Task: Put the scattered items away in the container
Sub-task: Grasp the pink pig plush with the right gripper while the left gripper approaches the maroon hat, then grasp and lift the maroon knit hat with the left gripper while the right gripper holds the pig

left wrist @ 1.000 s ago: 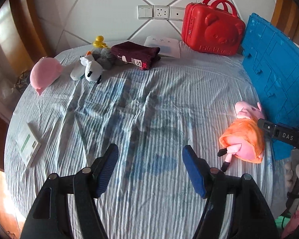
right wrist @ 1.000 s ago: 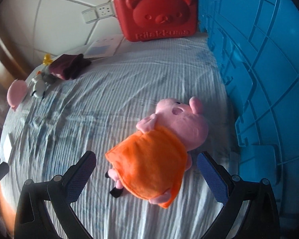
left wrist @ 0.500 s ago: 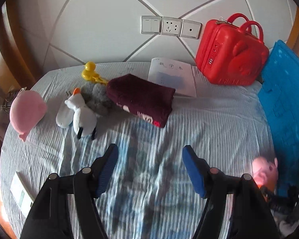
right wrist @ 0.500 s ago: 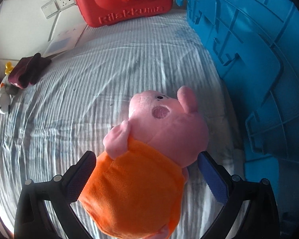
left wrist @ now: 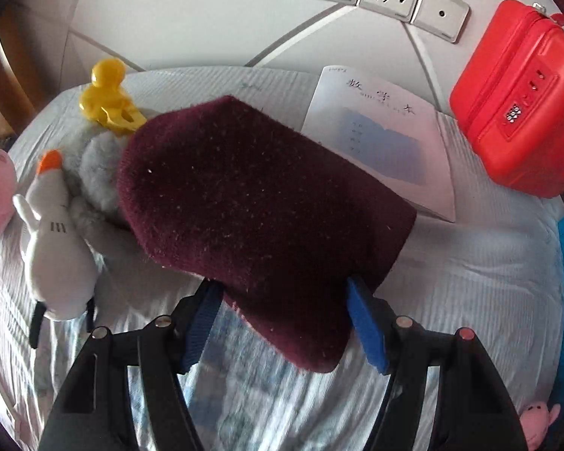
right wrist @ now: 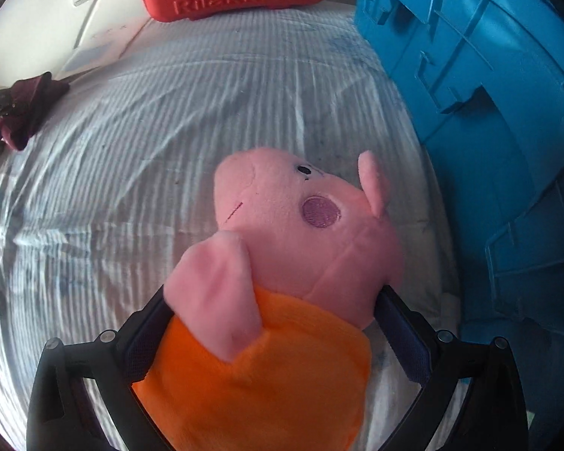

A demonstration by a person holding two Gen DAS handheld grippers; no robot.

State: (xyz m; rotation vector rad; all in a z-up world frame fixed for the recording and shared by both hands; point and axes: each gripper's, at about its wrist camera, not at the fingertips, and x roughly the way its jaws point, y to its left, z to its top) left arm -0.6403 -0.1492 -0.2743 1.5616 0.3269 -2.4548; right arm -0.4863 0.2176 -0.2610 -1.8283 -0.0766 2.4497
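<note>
Striped bedsheet [left wrist: 470, 282] runs up to a white wall, and your two targets sit well apart on it. Your left claw [left wrist: 282, 323] stands about half open, pads either side of the maroon cloth's [left wrist: 252, 203] near corner; its long axis runs toward 11 o'clock. Your right claw [right wrist: 270, 323] straddles the pig toy [right wrist: 282, 270], jaws wide, head toward 1 o'clock. At 2 o'clock stands the blue crate [right wrist: 488, 112], nearer this hand.

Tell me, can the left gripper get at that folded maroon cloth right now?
Probably yes. The left gripper already has its open blue pads either side of the maroon cloth's near corner, and nothing lies on top of the cloth or between it and the pads.
</note>
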